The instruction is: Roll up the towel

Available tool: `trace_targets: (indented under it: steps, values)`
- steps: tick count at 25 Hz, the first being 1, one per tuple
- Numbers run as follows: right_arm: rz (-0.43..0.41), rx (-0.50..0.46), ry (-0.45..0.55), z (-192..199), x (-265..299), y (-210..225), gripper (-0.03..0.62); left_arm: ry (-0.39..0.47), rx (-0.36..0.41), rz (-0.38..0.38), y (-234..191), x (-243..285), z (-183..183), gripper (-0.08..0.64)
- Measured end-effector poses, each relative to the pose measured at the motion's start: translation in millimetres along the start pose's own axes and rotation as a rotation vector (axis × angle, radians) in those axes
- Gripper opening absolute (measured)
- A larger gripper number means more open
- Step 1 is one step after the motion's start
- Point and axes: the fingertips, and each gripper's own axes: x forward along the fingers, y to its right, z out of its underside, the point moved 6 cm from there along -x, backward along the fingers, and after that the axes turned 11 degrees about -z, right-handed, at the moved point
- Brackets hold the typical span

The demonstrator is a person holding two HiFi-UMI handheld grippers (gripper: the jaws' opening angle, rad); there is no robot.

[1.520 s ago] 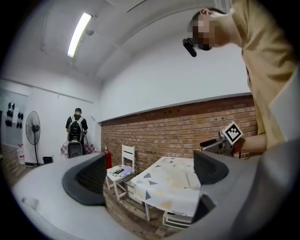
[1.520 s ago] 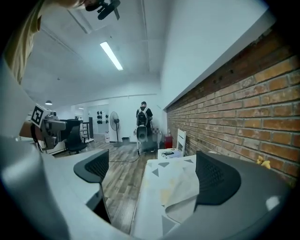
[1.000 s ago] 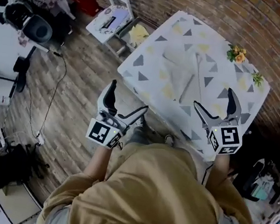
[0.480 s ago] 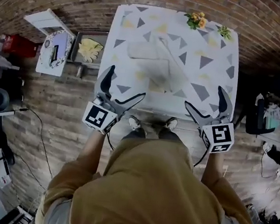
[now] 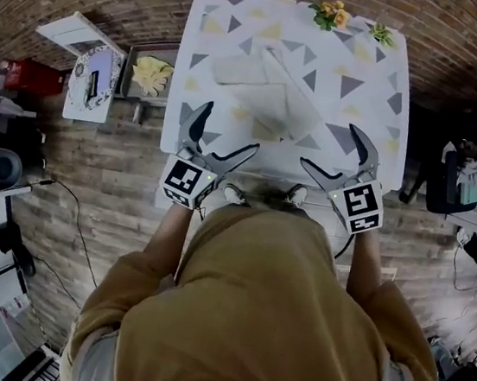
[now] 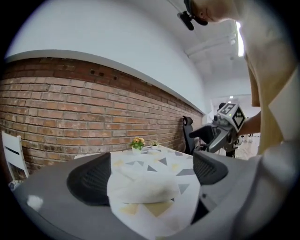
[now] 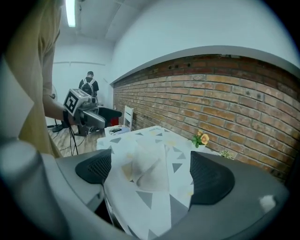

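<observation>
The towel (image 5: 264, 97) lies loosely folded in the middle of the counter (image 5: 370, 81), untouched. The left gripper (image 5: 227, 131) and right gripper (image 5: 330, 147) hover at the near edge, fingers (image 5: 197, 123) apart and empty. It is probably best to flatten it first, then pinch both near corners evenly.

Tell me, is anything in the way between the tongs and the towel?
Nothing I can see. The left tongs and right tongs hang open at the near edge, and only bare tablecloth lies between them and the towel.
</observation>
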Motion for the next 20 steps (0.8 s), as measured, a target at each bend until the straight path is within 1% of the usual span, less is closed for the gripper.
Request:
trace_targets:
  steps: [3,5,7,8,9,12,14,16,18,20]
  values:
    - [-0.054,-0.072,-0.069,18,17,4,0.478,-0.043,0.059,0.014,8,12,14,0.597]
    - [-0.095,-0.118,-0.136,36,31,3,0.45,-0.078,0.107,0.035,13,23,27,0.555]
    - [-0.14,-0.157,-0.199,56,47,-1,0.426,-0.119,0.166,0.068,18,34,41,0.499]
    - [-0.163,-0.18,-0.227,65,56,-5,0.406,-0.142,0.198,0.09,21,40,48,0.456]
    - [-0.184,-0.201,-0.256,74,64,-8,0.381,-0.166,0.229,0.115,24,45,56,0.405]
    - [-0.221,-0.252,-0.328,97,89,-12,0.293,-0.259,0.326,0.2,36,62,81,0.3]
    - [-0.232,-0.29,-0.373,107,104,-13,0.249,-0.332,0.388,0.256,45,71,99,0.277]
    - [-0.247,-0.337,-0.422,116,118,-15,0.233,-0.38,0.439,0.306,55,78,113,0.267]
    - [-0.266,-0.384,-0.469,124,130,-17,0.212,-0.411,0.49,0.332,64,85,122,0.257]
    - [-0.286,-0.416,-0.51,130,139,-18,0.186,-0.432,0.523,0.341,72,90,129,0.227]
